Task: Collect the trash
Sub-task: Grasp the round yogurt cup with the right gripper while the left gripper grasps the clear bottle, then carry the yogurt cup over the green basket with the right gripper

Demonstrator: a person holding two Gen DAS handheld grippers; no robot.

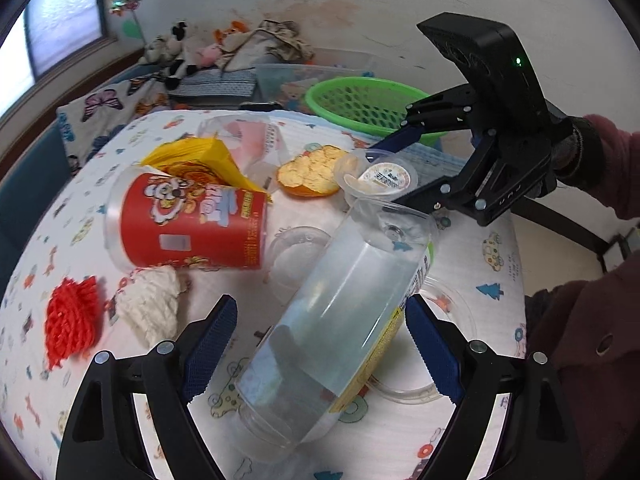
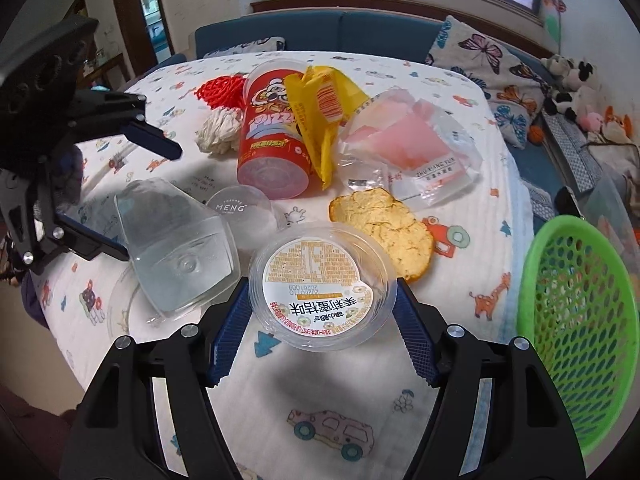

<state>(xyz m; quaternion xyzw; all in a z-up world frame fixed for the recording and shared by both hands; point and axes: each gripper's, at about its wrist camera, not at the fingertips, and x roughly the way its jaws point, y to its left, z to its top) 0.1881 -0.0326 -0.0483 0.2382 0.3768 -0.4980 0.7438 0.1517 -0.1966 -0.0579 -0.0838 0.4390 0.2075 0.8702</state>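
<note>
My right gripper point(image 2: 320, 288) is shut on a clear plastic cup with a printed foil lid point(image 2: 316, 280), both blue pads against its rim. The left wrist view shows the same cup point(image 1: 384, 178) between that gripper's point(image 1: 382, 176) fingers. A clear plastic bottle point(image 1: 340, 312) lies on its side between the pads of my open left gripper point(image 1: 320, 300); a gap shows on its left side. Farther on the table lie a red snack tube point(image 2: 272, 140), a yellow wrapper point(image 2: 324, 112), an orange peel point(image 2: 384, 232) and a pink-and-clear wrapper point(image 2: 408, 140).
A green mesh basket point(image 2: 580, 320) stands at the table's right edge. A small clear "MENG" lid point(image 2: 240, 216) sits beside the bottle. Red yarn point(image 1: 72, 320) and white yarn point(image 1: 152, 304) lie near the tube. A sofa with soft toys point(image 2: 568, 80) runs behind the cloth-covered table point(image 2: 340, 400).
</note>
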